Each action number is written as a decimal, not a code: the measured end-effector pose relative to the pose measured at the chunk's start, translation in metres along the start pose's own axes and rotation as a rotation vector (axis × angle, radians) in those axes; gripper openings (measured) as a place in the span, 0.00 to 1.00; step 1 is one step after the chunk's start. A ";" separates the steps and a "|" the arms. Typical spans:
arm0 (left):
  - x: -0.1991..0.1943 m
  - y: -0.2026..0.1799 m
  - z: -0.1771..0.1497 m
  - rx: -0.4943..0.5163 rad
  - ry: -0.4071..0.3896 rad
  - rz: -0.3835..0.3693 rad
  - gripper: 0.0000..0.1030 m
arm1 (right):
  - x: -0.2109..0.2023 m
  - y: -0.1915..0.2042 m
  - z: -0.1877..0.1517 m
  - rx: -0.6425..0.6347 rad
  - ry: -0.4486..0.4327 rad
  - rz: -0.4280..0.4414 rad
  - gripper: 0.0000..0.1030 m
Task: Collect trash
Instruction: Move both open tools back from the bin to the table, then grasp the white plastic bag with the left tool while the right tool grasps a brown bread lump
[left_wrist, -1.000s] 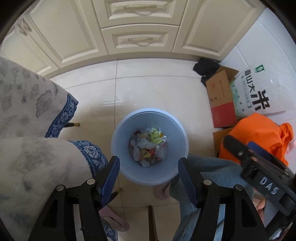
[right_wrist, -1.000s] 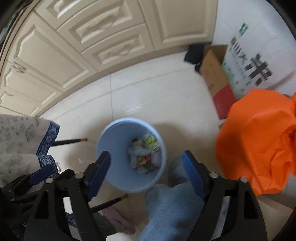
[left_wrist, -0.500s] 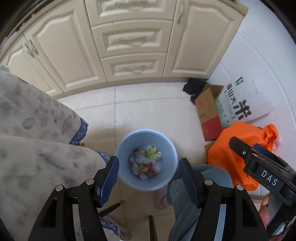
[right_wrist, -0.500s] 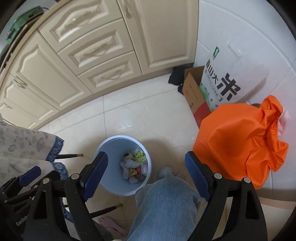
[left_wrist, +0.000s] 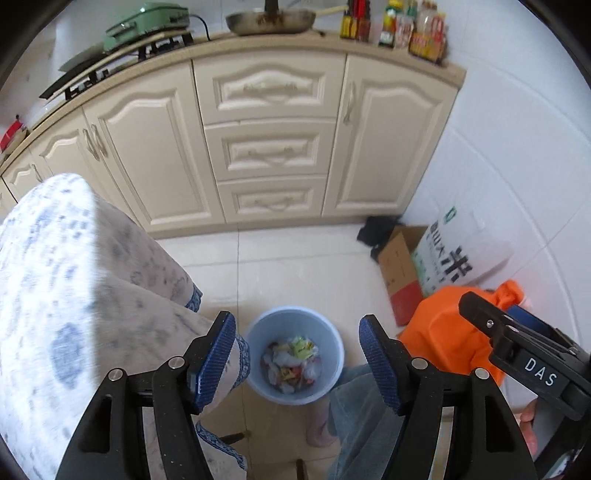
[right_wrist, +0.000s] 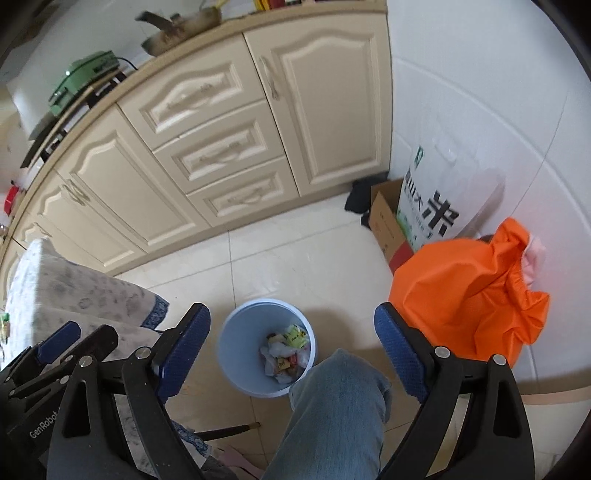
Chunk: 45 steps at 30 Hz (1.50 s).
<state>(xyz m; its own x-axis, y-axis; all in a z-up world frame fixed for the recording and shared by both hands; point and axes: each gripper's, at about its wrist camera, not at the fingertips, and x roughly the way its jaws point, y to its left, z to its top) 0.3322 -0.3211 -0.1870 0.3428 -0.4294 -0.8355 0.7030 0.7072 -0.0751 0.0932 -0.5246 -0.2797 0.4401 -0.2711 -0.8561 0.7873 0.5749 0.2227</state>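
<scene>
Both tongs are held way up over the floor: left tongs (left_wrist: 297, 360) parted and empty, right tongs (right_wrist: 291, 352) just opened wider, nothing gripped. Trash (left_wrist: 291, 360) is seen down in the blue bin (left_wrist: 328, 384).

A pale blue colour is seen on the trash bin (left_wrist: 295, 332), and white, yellow-green and red are shown by the wrappers (left_wrist: 291, 360) inside it. The floor (left_wrist: 314, 273) is covered with glossy cream tiles. The cabinets (left_wrist: 271, 147) are painted cream, with a beige tabletop (left_wrist: 280, 42) above. A white cloth (left_wrist: 74, 295) with grey-blue blotches and a dark blue patterned border is seen at the left. Bright orange is shown by the bag (right_wrist: 469, 291). The sack (right_wrist: 436, 199) is white with black and green print, and the box (right_wrist: 386, 221) is brown with a red band. The left claw (left_wrist: 297, 356) and the right claw (right_wrist: 291, 354) are black with blue textured pads. Faded blue denim is worn on the leg (right_wrist: 332, 417).
</scene>
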 end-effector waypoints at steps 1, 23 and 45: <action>-0.014 0.002 -0.004 -0.006 -0.019 -0.008 0.63 | -0.009 0.002 0.000 -0.002 -0.019 0.010 0.89; -0.239 0.061 -0.142 -0.134 -0.310 0.123 0.81 | -0.136 0.106 -0.018 -0.215 -0.303 0.044 1.00; -0.340 0.105 -0.217 -0.342 -0.418 0.435 0.94 | -0.164 0.262 -0.068 -0.519 -0.266 0.376 1.00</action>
<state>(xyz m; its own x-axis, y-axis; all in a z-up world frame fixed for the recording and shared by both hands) 0.1541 0.0215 -0.0290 0.8089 -0.1983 -0.5535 0.2346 0.9721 -0.0053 0.1983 -0.2768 -0.1128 0.7858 -0.1228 -0.6062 0.2815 0.9437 0.1737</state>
